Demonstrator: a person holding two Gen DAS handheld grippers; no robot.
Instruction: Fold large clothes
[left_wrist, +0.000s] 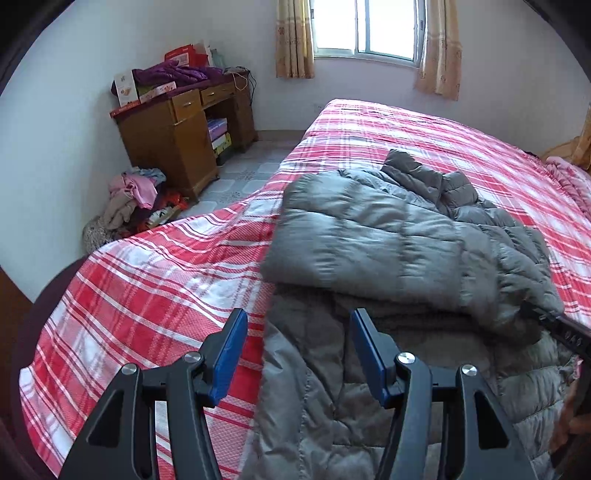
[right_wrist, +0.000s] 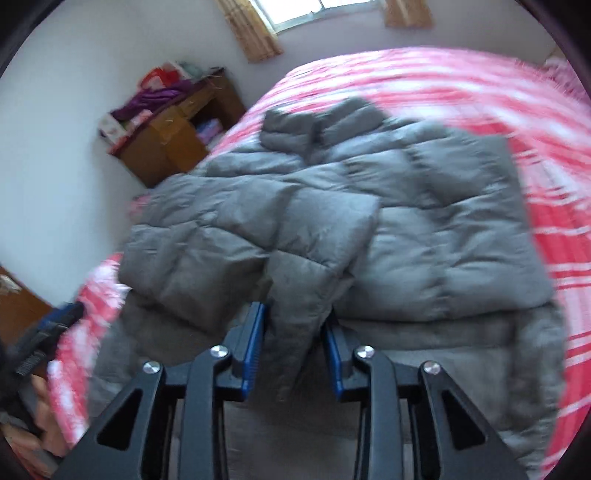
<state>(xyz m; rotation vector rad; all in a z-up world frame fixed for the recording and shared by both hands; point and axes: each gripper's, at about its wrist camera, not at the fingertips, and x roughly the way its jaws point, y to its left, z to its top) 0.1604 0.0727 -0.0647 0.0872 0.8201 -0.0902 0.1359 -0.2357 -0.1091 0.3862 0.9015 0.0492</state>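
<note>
1. Jacket (right_wrist: 332, 206), grey, puffy, lies partly folded on the red plaid bed (left_wrist: 155, 280).
2. Right gripper (right_wrist: 293, 325) pinches a jacket fold; left gripper (left_wrist: 299, 332) gapes over its edge, gripping nothing.
3. Wooden desk (left_wrist: 177, 129), clothes pile (left_wrist: 136, 199) and window (left_wrist: 365, 29) beyond.

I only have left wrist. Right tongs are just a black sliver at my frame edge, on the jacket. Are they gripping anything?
Observer: Yes. In the right wrist view the right tongs are closed on a sleeve of the grey puffer jacket; the blue pads sit against the fabric on both sides.
Operator: Which way does that sleeve lie?
Observer: It is folded inward across the jacket body, cuff end toward the tongs.
Operator: Is the other side folded too?
Observer: The left sleeve also lies folded over the body, overlapping near the middle.
Operator: Left tongs look empty to me.
Observer: The right wrist view shows the left tongs only blurred at its edge, over the plaid bedspread, so it adds nothing there.
</note>
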